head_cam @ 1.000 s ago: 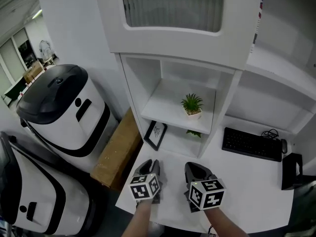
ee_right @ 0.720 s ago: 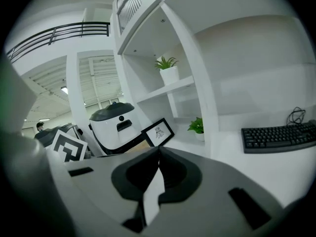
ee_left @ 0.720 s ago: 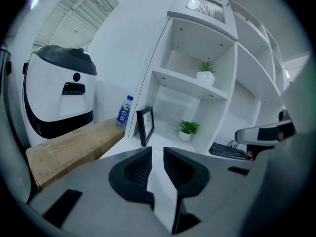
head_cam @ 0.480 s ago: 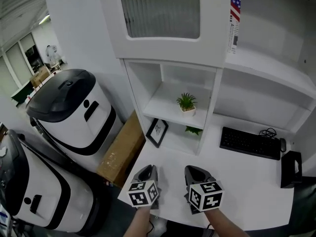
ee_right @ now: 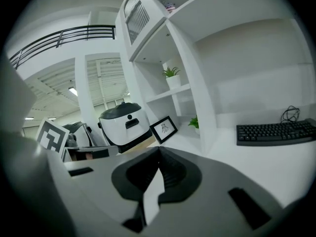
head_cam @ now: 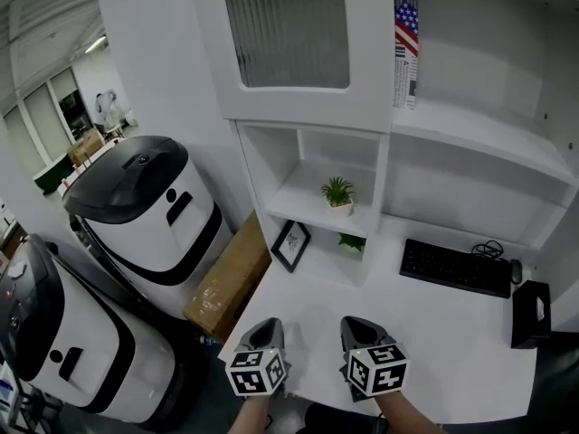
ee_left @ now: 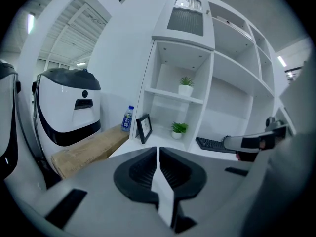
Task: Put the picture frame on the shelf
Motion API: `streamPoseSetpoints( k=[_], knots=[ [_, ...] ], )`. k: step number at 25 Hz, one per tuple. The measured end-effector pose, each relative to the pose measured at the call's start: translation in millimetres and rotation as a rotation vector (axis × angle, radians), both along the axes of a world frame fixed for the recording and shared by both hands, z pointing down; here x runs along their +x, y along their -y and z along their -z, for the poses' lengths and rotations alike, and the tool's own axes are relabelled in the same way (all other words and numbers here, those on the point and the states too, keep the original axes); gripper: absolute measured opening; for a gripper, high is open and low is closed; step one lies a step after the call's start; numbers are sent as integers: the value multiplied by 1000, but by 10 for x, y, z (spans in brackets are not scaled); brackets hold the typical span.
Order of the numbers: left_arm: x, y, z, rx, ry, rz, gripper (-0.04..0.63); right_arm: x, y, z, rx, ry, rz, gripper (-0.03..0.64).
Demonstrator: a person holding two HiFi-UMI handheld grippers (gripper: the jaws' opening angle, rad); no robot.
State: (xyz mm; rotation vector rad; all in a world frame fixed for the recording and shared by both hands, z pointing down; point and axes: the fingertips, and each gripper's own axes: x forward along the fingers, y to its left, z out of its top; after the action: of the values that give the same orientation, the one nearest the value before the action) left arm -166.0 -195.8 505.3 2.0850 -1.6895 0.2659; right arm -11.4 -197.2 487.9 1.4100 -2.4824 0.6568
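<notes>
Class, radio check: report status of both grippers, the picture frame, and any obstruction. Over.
Left gripper shut, empty. Right gripper shut, empty. Picture frame on desk below shelf, untouched. Potted plant sits on shelf, right of centre.

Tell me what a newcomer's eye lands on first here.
The left gripper and right gripper, both shut and empty, sit low over the front edge of the desk. Ahead, the black picture frame leans on the desk at the lower left of the shelf unit, below the shelved potted plant. Bulky white-and-black machines fill the left.
</notes>
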Motion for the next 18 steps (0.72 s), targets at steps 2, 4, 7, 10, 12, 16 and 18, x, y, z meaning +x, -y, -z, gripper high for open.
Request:
streamPoseSetpoints(
  k=[2,4,7,10,12,16,18],
  knots=[
    [10,-75,38,6,7,3,25,29,-41,7,3,-1,1,0],
    [22,-137,81,13,5,10,25,50,-74,21,7,-1,3,0],
    [40,-230,117,15,-8,21,25,59,-129,40,11,1,8,0],
    [79,-310,132,12,-16,26,25,91,-184,42,16,-2,12,0],
    [107,-350,145,12,-14,26,25,121,-220,45,23,-8,16,0],
    [83,-407,156,6,-18,39,25,135,-281,54,35,-19,21,0],
    [81,-426,174,8,-19,42,25,140,-307,56,37,-26,23,0]
  ],
)
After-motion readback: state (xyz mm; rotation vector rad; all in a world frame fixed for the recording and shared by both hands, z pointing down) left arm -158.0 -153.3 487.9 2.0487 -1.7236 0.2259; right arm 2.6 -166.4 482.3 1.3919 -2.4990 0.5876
